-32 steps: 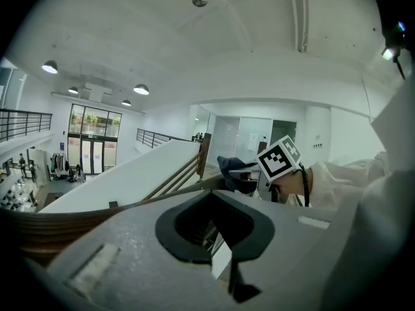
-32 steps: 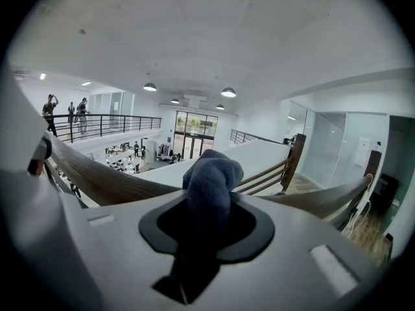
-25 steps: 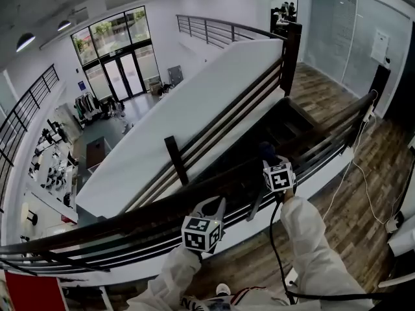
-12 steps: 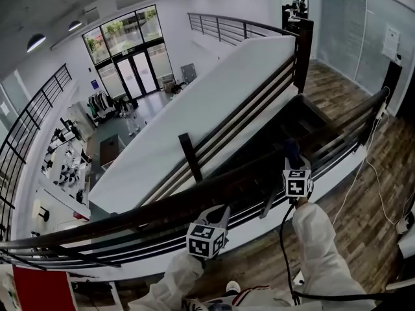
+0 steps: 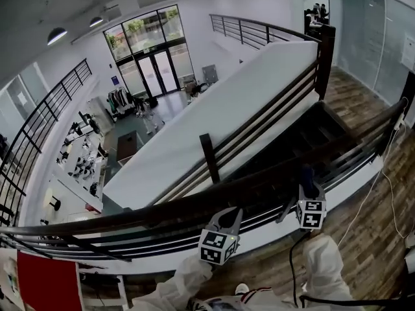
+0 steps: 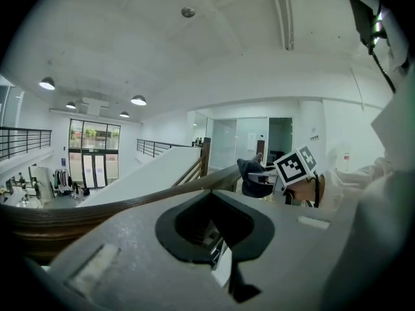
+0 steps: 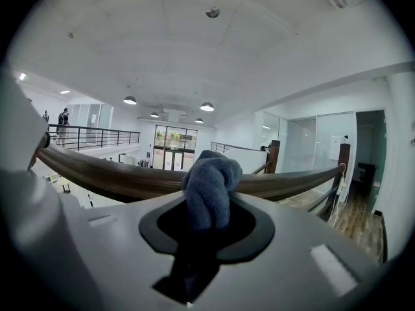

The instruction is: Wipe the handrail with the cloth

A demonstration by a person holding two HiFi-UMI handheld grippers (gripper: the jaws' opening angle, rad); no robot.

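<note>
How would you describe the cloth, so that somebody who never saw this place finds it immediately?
Start from the long, curved, dark wooden handrail. Toward its right part, the right gripper holds the cloth in its jaws, at the rail. It is the only soft, blue-grey, bunched thing there; the left gripper carries nothing.

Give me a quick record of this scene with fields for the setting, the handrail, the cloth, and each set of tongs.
setting: upper landing beside a stairwell, overlooking a lobby
handrail: dark wood, curved, crossing in front of the person
cloth: blue-grey, bunched, its free end up against the handrail
right tongs: shut on the cloth
left tongs: shut, nothing between them, close to the handrail; cannot tell if touching it
</note>
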